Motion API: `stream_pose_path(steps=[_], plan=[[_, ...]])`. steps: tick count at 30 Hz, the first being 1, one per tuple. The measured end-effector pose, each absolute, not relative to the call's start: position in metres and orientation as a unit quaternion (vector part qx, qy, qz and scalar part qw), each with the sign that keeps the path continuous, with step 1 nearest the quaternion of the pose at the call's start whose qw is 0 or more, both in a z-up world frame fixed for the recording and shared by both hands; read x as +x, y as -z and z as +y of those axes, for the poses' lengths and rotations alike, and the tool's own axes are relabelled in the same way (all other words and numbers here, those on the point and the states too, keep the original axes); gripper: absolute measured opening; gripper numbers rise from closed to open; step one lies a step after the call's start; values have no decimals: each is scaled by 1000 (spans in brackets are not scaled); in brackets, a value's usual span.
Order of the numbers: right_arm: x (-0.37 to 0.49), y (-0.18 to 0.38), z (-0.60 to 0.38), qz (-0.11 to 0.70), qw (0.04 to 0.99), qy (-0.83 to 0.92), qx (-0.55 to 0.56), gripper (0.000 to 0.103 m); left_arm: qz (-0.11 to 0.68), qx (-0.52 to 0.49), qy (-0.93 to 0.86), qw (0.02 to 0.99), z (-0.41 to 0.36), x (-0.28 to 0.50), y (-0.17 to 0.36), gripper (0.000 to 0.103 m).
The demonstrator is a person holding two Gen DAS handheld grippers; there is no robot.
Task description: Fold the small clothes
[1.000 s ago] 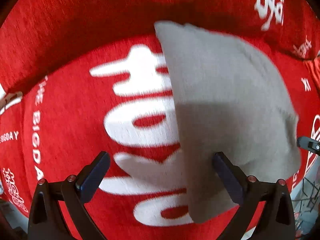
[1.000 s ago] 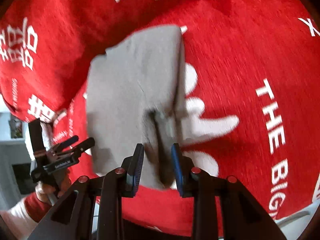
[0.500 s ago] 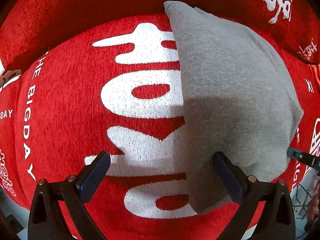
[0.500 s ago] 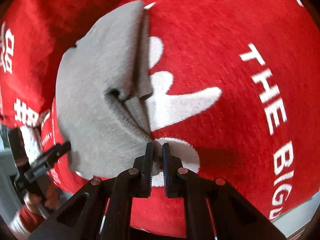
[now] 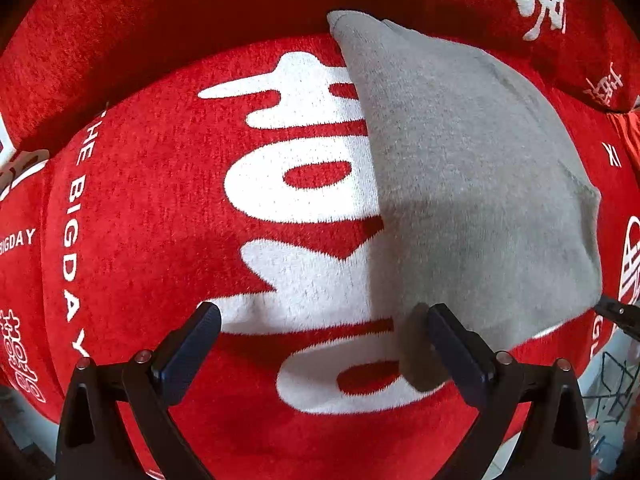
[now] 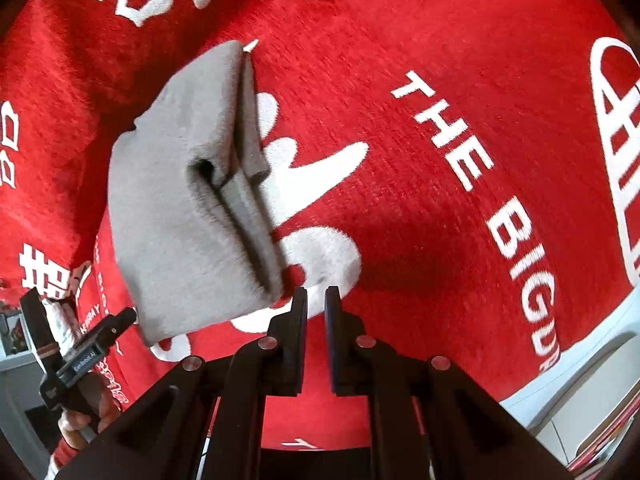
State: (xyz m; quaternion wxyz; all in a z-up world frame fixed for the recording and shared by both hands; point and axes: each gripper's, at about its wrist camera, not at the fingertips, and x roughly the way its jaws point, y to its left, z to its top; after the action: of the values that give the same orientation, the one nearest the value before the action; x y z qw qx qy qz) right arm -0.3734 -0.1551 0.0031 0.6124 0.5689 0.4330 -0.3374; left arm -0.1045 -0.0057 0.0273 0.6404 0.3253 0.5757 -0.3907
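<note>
A small grey knit garment [image 5: 472,184] lies folded on a red cushion [image 5: 160,200] with white lettering. In the right wrist view, the garment [image 6: 180,216] shows stacked layers and a crease along its right edge. My left gripper [image 5: 322,316] points down and stands wide open. Its right finger [image 5: 452,340] is beside the garment's near corner, and only cushion lies between the jaws. My right gripper [image 6: 316,292] is shut to a narrow slit just right of the garment's near corner. No cloth shows between its pads.
The cushion's back part [image 5: 200,4] rises behind the garment. Past the cushion's front edge are a pale floor or furniture [image 6: 580,392] and a wire rack [image 5: 616,376]. A hand holds the left gripper [image 6: 80,356] at the lower left of the right wrist view.
The right jaws closed from partly open to a slit and now sit just right of the garment's corner. The garment looks flatter. The left gripper drifted slightly and stayed open.
</note>
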Motion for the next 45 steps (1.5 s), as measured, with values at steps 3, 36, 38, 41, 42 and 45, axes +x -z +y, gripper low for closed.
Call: stream_pose_path(steps=[3, 36, 38, 41, 42, 45], plan=[[-366, -9, -148, 428, 617, 337, 568, 10, 573, 325, 397, 639, -1, -103, -32, 103], [-347, -25, -184, 443, 667, 264, 538, 75, 601, 301, 340, 657, -19, -75, -31, 103], [-351, -24, -197, 443, 667, 261, 540, 75, 598, 300, 333, 665, -26, -78, -32, 103], [-356, -23, -210, 437, 669, 254, 545, 75, 609, 273, 347, 659, -40, -78, -32, 103], [-358, -22, -214, 436, 669, 252, 546, 75, 618, 260, 353, 652, -45, -78, -32, 103], [-363, -17, -224, 435, 667, 247, 552, 75, 632, 236, 358, 645, -54, -74, -33, 103]])
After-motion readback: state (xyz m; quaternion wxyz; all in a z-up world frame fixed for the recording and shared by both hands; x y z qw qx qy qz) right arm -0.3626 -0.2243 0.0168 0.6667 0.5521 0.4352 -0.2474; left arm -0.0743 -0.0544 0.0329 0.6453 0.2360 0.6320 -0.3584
